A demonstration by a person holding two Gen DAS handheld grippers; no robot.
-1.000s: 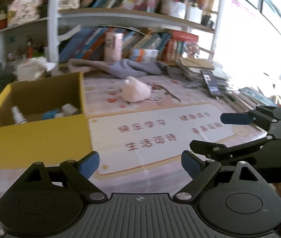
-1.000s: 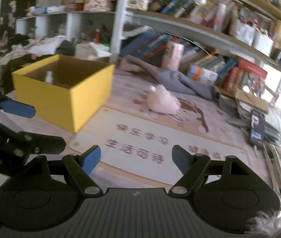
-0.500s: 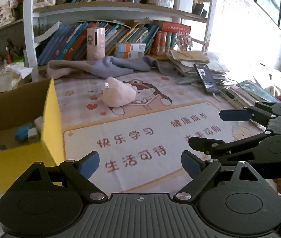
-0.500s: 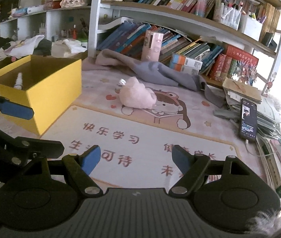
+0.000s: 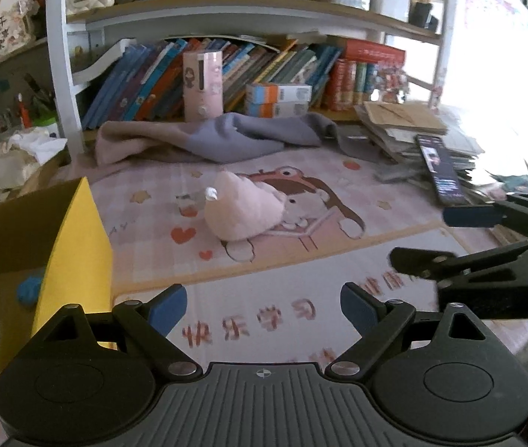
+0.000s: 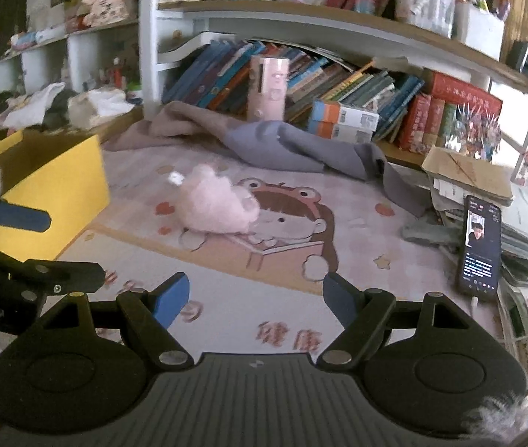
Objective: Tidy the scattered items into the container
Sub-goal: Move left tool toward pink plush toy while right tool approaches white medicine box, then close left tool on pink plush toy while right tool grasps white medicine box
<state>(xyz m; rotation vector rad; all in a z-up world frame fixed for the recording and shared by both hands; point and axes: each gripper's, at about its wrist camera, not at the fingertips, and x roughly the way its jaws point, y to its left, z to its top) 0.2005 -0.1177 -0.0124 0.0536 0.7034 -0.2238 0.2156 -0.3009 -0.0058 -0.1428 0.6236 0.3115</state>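
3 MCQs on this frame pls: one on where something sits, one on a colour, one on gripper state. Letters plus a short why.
1. Where is the pink plush toy?
A. inside the box
B. on the printed mat
C. on a shelf

2. What colour is the box?
A. yellow
B. green
C. white

3. What state is the right gripper in?
A. shut on the plush toy
B. shut on nothing
C. open, holding nothing

Answers:
1 B: it lies on the cartoon print of the mat, apart from the box.
2 A: its outer walls are bright yellow in both views.
3 C: its blue-padded fingers stand wide apart with only mat between them.
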